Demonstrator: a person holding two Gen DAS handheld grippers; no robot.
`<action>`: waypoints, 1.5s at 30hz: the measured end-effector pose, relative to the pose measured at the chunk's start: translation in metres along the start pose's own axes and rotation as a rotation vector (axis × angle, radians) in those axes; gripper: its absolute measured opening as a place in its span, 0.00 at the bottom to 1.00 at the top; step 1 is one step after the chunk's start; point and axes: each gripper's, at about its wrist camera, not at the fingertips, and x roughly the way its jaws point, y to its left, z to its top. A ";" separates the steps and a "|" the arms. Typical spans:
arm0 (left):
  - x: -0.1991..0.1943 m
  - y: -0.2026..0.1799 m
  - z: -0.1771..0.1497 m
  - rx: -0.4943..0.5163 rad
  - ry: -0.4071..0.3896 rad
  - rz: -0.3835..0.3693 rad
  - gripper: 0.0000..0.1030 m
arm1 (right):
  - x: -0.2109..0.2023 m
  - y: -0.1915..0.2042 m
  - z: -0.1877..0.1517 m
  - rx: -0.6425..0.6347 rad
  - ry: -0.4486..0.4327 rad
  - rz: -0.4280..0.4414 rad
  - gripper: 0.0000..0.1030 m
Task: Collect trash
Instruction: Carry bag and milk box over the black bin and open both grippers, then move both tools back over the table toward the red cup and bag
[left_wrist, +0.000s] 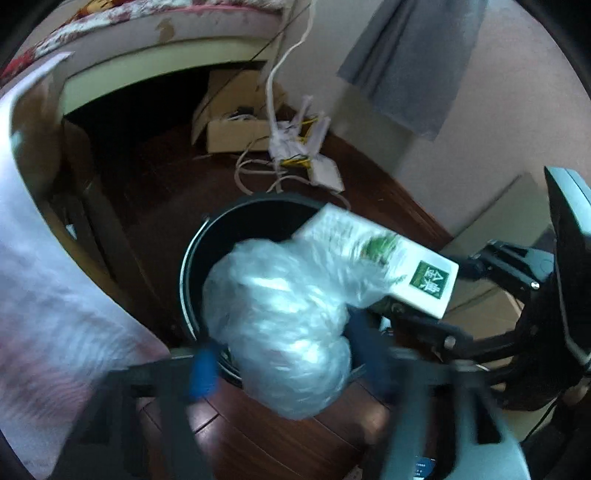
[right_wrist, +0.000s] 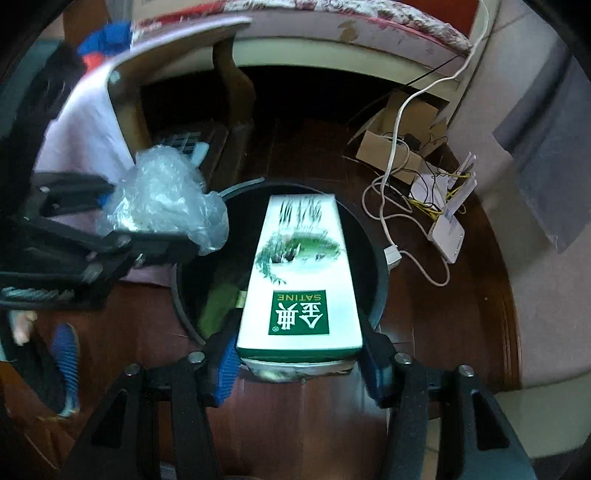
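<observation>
Both grippers hang over a round black trash bin (right_wrist: 380, 280) that stands on a dark reddish wooden floor (right_wrist: 314, 424).

The right gripper (right_wrist: 299, 365) has its blue-padded fingers (right_wrist: 226, 373) on either side of the near end of a white and green rectangular milk carton (right_wrist: 303, 273). The carton lies lengthwise over the bin's mouth, far end toward twelve o'clock. The pads stand wide, at the carton's two side faces; whether they press it or have let go, I cannot tell for certain, though a thin gap seems to show at the right pad.

In the left wrist view the left gripper (left_wrist: 284, 365) spreads its blue-padded fingers (left_wrist: 202, 373) on both sides of a crumpled clear plastic bag (left_wrist: 284, 317). The bag is blurred and bulges over the near rim of the bin at six o'clock. The fingers sit wide, and a firm grip is not plain. The same carton shows at three o'clock of the bag, tilted over the bin.

Beyond the bin, at one o'clock, a white router with cables (right_wrist: 448, 230) lies on the floor beside an open brown cardboard box (right_wrist: 388, 147). A bed with a floral cover (right_wrist: 351, 22) runs along the top. A white cloth (left_wrist: 44, 258) hangs at nine o'clock in the left wrist view.
</observation>
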 end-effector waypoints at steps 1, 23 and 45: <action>0.000 0.001 -0.002 -0.006 -0.014 0.004 0.86 | 0.008 -0.001 0.000 -0.008 0.018 -0.032 0.99; -0.052 0.010 -0.023 -0.031 -0.079 0.147 0.96 | -0.027 -0.005 -0.001 0.090 -0.040 -0.067 1.00; -0.178 0.064 -0.032 -0.088 -0.304 0.307 0.98 | -0.122 0.078 0.059 0.031 -0.267 -0.017 1.00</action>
